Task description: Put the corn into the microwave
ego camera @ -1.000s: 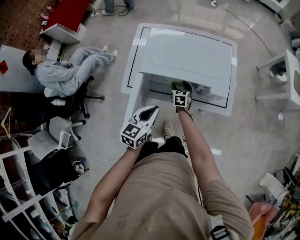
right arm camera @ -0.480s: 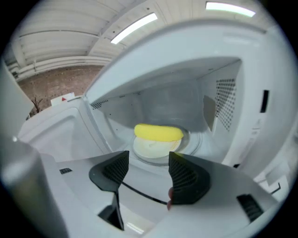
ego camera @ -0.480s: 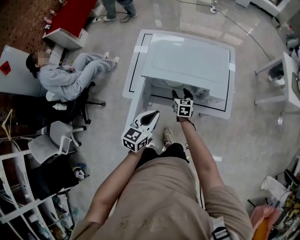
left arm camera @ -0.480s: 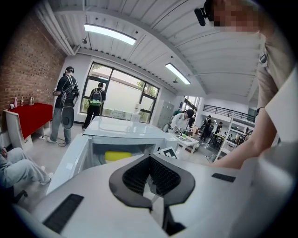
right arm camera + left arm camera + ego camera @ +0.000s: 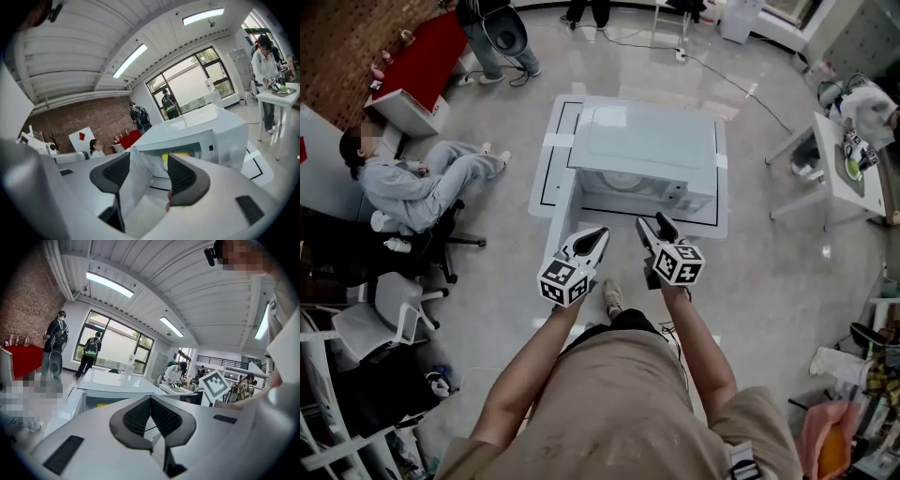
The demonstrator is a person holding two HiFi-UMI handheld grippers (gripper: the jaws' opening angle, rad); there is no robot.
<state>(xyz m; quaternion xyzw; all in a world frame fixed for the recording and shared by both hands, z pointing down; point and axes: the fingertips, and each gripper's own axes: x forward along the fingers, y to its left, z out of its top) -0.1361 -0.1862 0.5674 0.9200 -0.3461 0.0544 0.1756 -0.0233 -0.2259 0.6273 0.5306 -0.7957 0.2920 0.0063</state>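
A white microwave stands on a low white platform in front of me, its door swung open to the left. In the right gripper view, the yellow corn lies inside the microwave's cavity; a yellow patch of corn also shows in the left gripper view. My right gripper is open and empty, held back from the opening, and the door edge shows between its jaws. My left gripper hovers beside it, shut on nothing.
A person sits on a chair at the left, near a red table. People stand at the far end. A white side table with items is at the right, and a cable runs across the floor.
My right gripper has pulled back from the microwave opening towards my body. The left gripper has hardly moved. The view has shifted back and the microwave looks farther away.
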